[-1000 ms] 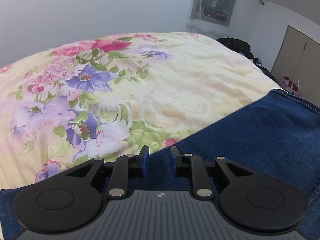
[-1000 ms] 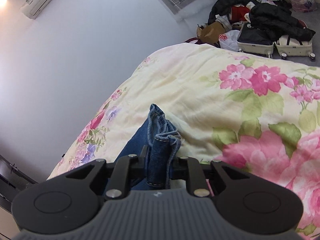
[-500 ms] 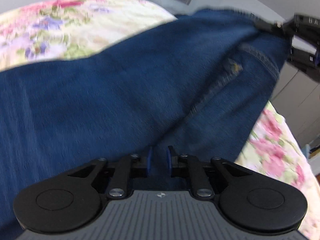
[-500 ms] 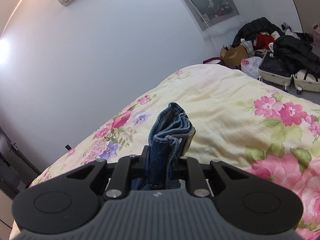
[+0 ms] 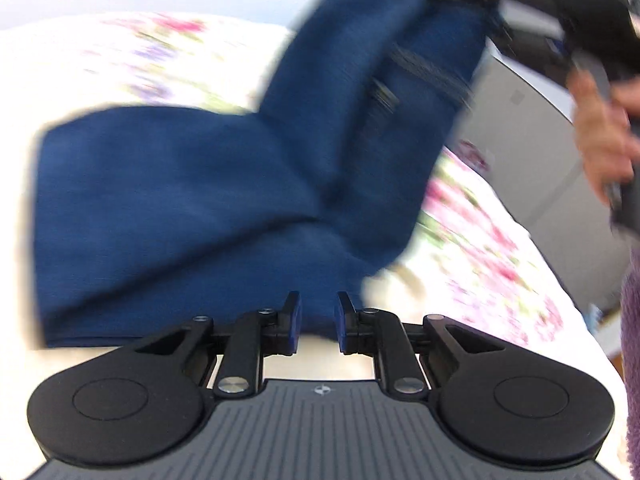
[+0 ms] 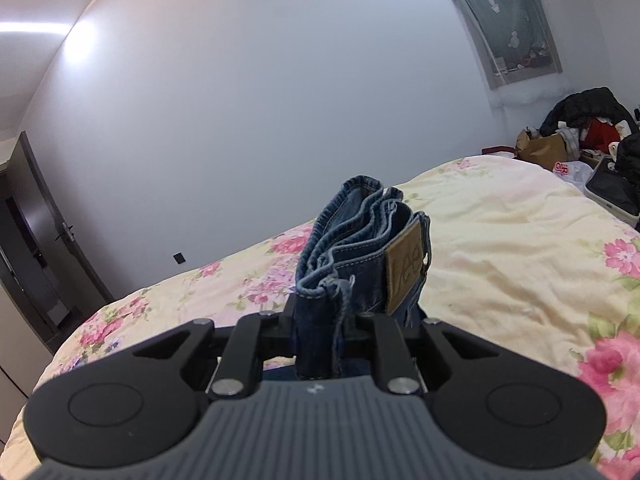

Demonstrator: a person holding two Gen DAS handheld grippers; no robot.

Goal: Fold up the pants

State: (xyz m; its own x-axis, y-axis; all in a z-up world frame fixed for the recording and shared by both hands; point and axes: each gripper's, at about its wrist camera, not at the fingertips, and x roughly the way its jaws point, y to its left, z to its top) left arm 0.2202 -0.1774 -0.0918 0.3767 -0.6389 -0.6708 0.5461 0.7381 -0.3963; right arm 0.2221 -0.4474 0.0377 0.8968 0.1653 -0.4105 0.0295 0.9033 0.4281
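The pants are dark blue jeans (image 5: pixel 192 216). In the blurred left wrist view they lie on the floral bedspread (image 5: pixel 480 240) and rise toward the upper right, where my right gripper (image 5: pixel 568 12) holds them up. My left gripper (image 5: pixel 317 322) is open at the near edge of the denim with nothing between its pads. In the right wrist view my right gripper (image 6: pixel 320 320) is shut on the bunched waistband (image 6: pixel 360 248), which carries a tan leather label (image 6: pixel 406 268).
The bedspread (image 6: pixel 500 240) fills the lower part of the right wrist view. Clothes and bags (image 6: pixel 580 132) are piled on the floor beyond the bed. A dark door (image 6: pixel 28 240) stands at the left. A hand (image 5: pixel 604 132) grips the right tool.
My right gripper has lifted the waistband higher above the bed. My left gripper has drawn back from over the denim to its near edge and its jaws have widened.
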